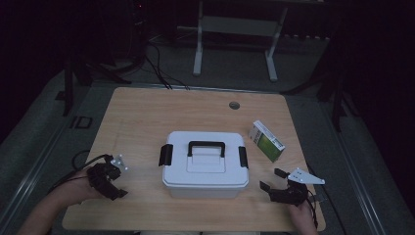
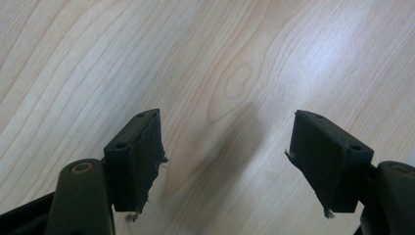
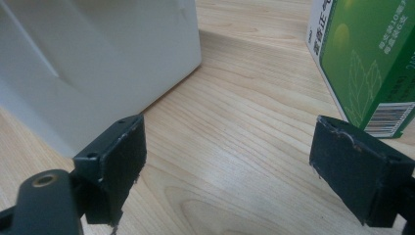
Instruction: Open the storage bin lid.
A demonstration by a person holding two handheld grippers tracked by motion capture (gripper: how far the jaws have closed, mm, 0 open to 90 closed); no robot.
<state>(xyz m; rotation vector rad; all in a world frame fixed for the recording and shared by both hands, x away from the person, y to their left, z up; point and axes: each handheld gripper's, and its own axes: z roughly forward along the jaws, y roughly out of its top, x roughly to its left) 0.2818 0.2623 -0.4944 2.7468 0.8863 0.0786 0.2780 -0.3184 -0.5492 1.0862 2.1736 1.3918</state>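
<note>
A white plastic storage box (image 1: 204, 164) with a black handle and black side latches sits shut in the middle of the wooden table (image 1: 147, 112). A green and white carton (image 1: 266, 141) lies to its right. My left gripper (image 1: 115, 182) rests near the table's front left, open over bare wood (image 2: 225, 147). My right gripper (image 1: 271, 179) sits at the front right, open, with the box's corner (image 3: 98, 63) to the left of its jaws and the carton (image 3: 367, 58) to their right. Nothing is between either pair of jaws.
A round grommet hole (image 1: 234, 105) is at the table's far edge. Beyond the table stand a white frame (image 1: 235, 39) and dark cables on the floor. Bare wood lies left of the box and behind it.
</note>
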